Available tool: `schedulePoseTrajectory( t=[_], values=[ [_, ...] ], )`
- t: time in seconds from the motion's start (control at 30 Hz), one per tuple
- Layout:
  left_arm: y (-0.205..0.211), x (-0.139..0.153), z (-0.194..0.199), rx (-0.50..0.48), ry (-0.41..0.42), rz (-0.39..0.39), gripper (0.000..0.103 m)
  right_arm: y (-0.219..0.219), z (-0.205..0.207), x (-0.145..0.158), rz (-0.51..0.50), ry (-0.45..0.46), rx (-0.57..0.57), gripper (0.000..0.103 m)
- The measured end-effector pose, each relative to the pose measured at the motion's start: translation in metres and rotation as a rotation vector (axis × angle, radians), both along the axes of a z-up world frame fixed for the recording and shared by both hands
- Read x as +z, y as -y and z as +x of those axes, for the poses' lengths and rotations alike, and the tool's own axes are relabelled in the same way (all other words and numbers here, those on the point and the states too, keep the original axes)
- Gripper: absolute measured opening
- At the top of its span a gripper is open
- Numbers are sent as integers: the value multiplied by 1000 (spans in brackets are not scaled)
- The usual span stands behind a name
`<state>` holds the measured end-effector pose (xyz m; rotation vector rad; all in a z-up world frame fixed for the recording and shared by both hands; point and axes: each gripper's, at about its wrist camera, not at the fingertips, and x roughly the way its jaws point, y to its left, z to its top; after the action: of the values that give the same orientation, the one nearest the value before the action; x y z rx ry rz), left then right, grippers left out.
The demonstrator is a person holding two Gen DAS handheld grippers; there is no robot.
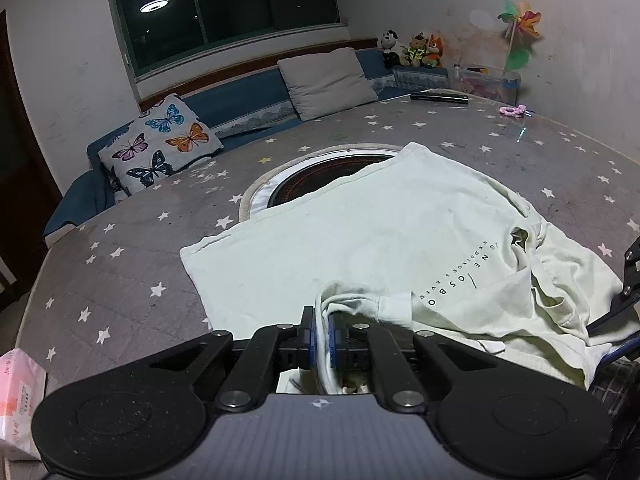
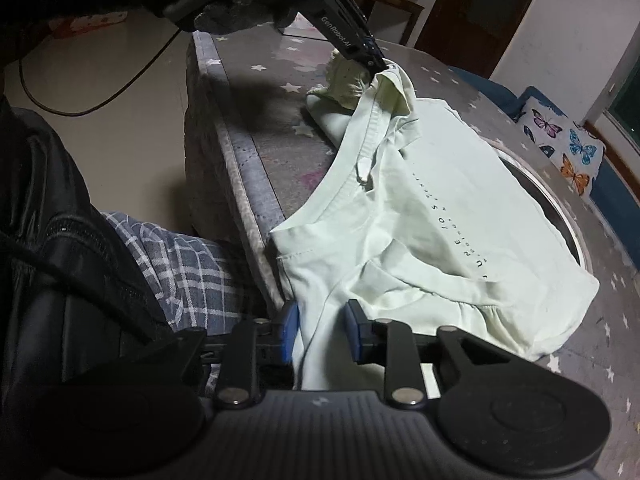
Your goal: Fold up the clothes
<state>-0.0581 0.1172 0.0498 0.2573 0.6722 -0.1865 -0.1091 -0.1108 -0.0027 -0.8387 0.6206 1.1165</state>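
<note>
We are at the near edge of the star-patterned worktop (image 1: 120, 240), with the pale green T-shirt (image 1: 380, 232) spread across the middle of the left wrist frame, its far hem lying over the round inset (image 1: 320, 184) in the worktop. Our left gripper (image 1: 321, 334), at bottom centre of that frame, is pressed together on a bunched fold of the T-shirt near the collar. In the right wrist view, the right gripper (image 2: 322, 330) at bottom centre stands partly spread, with a strip of the T-shirt's shoulder edge running between its blue pads (image 2: 291, 320); the cloth does not look pinched yet, and part of it hangs over the worktop edge.

To do this step well, we judge that the right gripper should close on a single seam edge, not a wad, level with the left grip, so both shoulders lift evenly and the body can be drawn flat before folding.

Writing: "GenRobot.AI" reads along the left gripper's arm at upper centre of the right wrist frame. The T-shirt's black print (image 1: 452, 280) shows "OSBO" in large letters; the smaller line beside it is too fine to read with certainty
</note>
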Motion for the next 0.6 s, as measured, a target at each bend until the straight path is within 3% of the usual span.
schedulePoseTrajectory(
  t=[0.1, 0.17, 0.37, 0.6],
  values=[
    [0, 2, -3, -4, 6, 3, 7, 0, 0, 1, 1, -2, -8, 17],
    [1, 4, -5, -11, 14, 9, 7, 1, 1, 3, 6, -13, -17, 3],
    [2, 18, -8, -19, 57, 40, 7, 13, 28, 34, 80, -48, -140, 3],
    [-5, 35, 25, -14, 107, 72, 7, 24, 91, 92, 193, 41, -292, 3]
  ],
)
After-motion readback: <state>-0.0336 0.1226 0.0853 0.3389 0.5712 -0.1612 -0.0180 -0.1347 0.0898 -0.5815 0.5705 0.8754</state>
